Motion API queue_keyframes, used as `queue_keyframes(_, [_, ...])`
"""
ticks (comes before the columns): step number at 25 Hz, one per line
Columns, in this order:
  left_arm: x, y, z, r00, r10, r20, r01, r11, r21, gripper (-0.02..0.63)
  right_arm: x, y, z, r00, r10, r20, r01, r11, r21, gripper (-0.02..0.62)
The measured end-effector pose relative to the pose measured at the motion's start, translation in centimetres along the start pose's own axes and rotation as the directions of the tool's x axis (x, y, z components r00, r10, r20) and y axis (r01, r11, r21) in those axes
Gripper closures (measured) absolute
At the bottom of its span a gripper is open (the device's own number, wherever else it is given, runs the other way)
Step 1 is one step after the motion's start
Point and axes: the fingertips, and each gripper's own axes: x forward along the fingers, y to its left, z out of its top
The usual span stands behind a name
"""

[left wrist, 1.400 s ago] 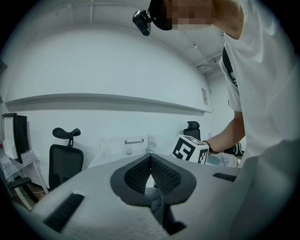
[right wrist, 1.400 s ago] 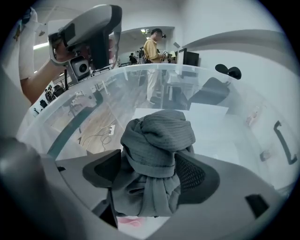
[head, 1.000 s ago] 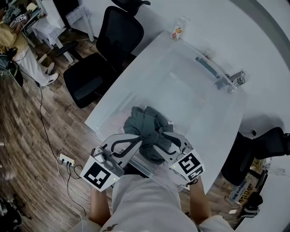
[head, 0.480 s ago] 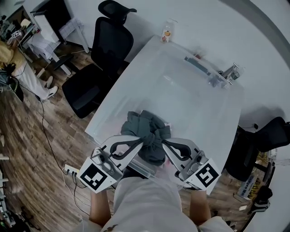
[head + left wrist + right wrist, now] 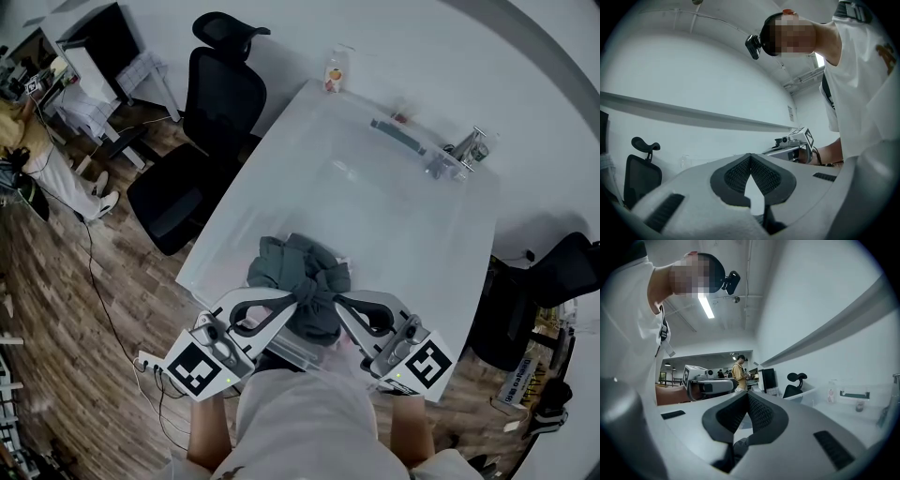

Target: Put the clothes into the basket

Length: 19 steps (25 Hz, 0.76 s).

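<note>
Jaws tight on bunched clothes [image 5: 292, 267]

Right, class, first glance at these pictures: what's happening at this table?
A person at the near edge of a white table holds a gripper in each hand. The left gripper and the right gripper are both shut on one bundled grey-green garment, pinching it from opposite sides. The bundle is at the table's near edge, right in front of the person. No basket can be clearly made out, so the garment is not yet put away.
</note>
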Motion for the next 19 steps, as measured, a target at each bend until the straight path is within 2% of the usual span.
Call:
queue_keyframes(14, [-0.17,-0.25,-0.25,1.0,-0.008,-0.014,0.008,1.0,0.005,0.601,0.1,0.27,-0.2,1.0,0.0,-0.019,0.0,1.0,-0.003,0.592])
queue_keyframes(19, [-0.03,-0.11,0.14,1.0,-0.007,0.012,0.007,1.0,-0.007,0.601,0.26,0.27,-0.22,1.0,0.0,-0.022,-0.001,1.0,-0.006,0.592])
